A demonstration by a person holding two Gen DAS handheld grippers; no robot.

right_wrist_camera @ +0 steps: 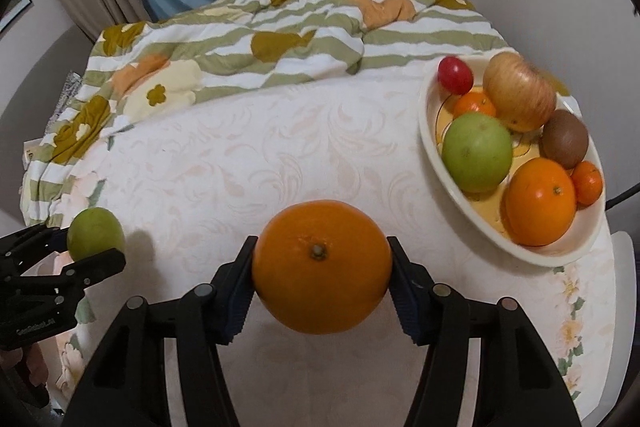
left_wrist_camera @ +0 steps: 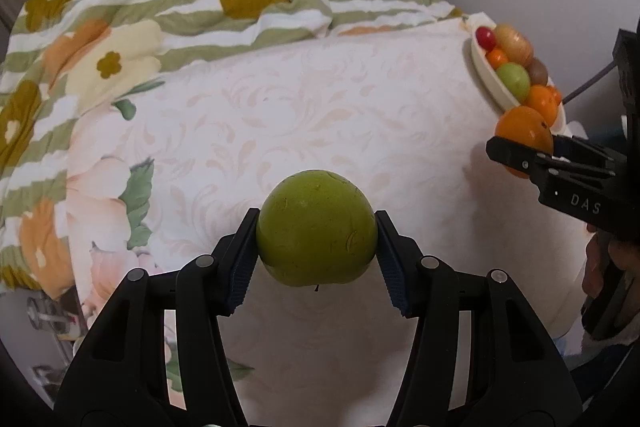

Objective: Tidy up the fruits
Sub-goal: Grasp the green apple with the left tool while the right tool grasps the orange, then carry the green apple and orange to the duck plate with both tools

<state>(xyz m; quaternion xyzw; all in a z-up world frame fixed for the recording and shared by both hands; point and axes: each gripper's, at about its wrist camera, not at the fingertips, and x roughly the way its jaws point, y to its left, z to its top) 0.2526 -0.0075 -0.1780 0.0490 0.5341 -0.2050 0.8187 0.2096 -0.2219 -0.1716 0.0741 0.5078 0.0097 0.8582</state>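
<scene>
Left tool (left_wrist_camera: 317,251): clamped on a green apple (left_wrist_camera: 317,227), held above the white bed sheet (left_wrist_camera: 304,107).
Right tool (right_wrist_camera: 321,285): clamped on a large orange (right_wrist_camera: 321,265), stem end facing the camera.
Bowl (right_wrist_camera: 440,163): cream, on the sheet to the right, holding mixed fruit.
Quilt (right_wrist_camera: 248,39): striped, floral, bunched at the far side.
</scene>
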